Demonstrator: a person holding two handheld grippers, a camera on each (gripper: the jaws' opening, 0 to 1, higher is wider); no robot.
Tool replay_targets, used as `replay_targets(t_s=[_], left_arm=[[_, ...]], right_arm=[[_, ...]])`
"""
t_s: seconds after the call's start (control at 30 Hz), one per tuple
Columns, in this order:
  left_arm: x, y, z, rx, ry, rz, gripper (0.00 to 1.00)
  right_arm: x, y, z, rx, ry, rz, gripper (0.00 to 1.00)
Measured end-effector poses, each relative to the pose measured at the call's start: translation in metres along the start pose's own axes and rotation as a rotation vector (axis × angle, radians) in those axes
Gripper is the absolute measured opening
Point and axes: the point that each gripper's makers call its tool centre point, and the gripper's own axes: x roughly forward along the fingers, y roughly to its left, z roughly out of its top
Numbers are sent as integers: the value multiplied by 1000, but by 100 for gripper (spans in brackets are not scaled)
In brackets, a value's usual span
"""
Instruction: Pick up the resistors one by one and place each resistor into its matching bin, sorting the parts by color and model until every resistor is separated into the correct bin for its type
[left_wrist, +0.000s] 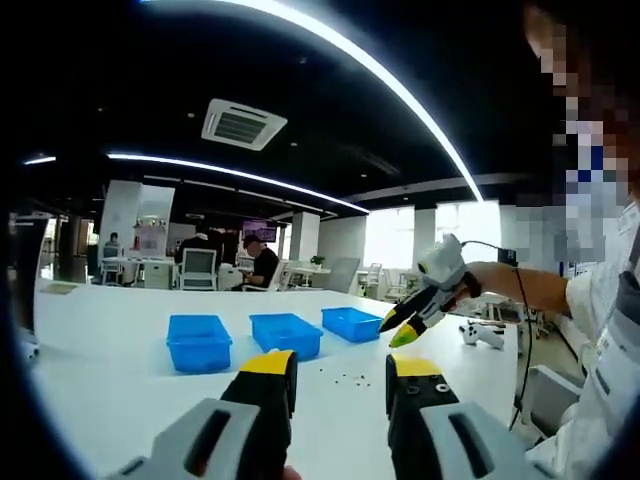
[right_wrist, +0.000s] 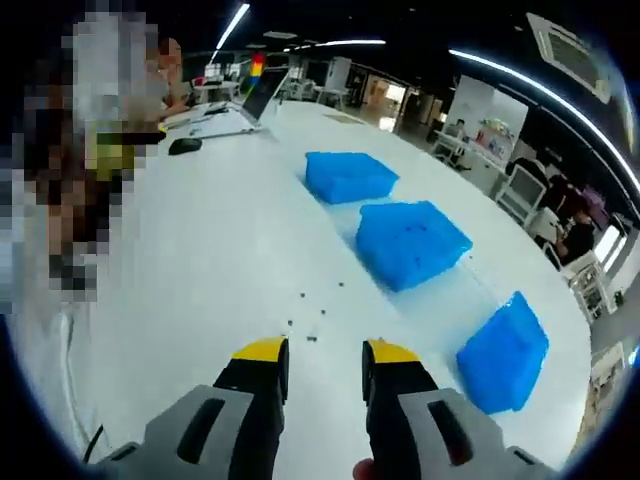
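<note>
The left claw (left_wrist: 341, 366) hangs released above the white table (left_wrist: 110, 390), its jaws apart with nothing between. Small resistors (left_wrist: 347, 380) lie scattered just beyond its tips, three blue bins (left_wrist: 285, 334) farther ahead. The right claw (right_wrist: 326, 360), also released, hovers just short of the resistors (right_wrist: 312, 322).

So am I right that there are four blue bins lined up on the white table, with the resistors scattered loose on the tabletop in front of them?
Not quite: there are three blue bins, not four, as the left gripper view shows. The rest holds: they stand in a row on the white table, and the resistors lie loose on the tabletop in front of them.
</note>
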Motion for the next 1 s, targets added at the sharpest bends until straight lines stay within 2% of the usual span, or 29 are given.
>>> replay_targets(t_s=[0.07,0.1,0.3,0.37,0.53,0.8,0.87,0.93,1.0], left_arm=[[0,0,0,-1,-1,0,37],[0,0,0,-2,-2,-1,37],[-1,-2,-1,4,4,-6,37],[-1,-2,0,9,6,-3,37],[-2,-3,1,9,0,-4,37],[-2,-1,1,0,-3,-5,37],[-2,-1,2,-1,-5,-3,37],[-2,0,1,-4,-4,-1,37],[-1,0,0,-6,-2,0,37]], right_arm=[[8,9,-3,-42,38,41,27],[16,17,-6,-100,78,80,26],[35,40,-7,-352,182,183,18],[39,42,-7,-428,212,214,18],[49,40,-14,-521,301,284,15],[65,36,-21,-552,357,336,14],[66,35,-18,-540,350,348,13],[66,36,-19,-528,362,372,12],[64,41,-23,-488,390,434,8]])
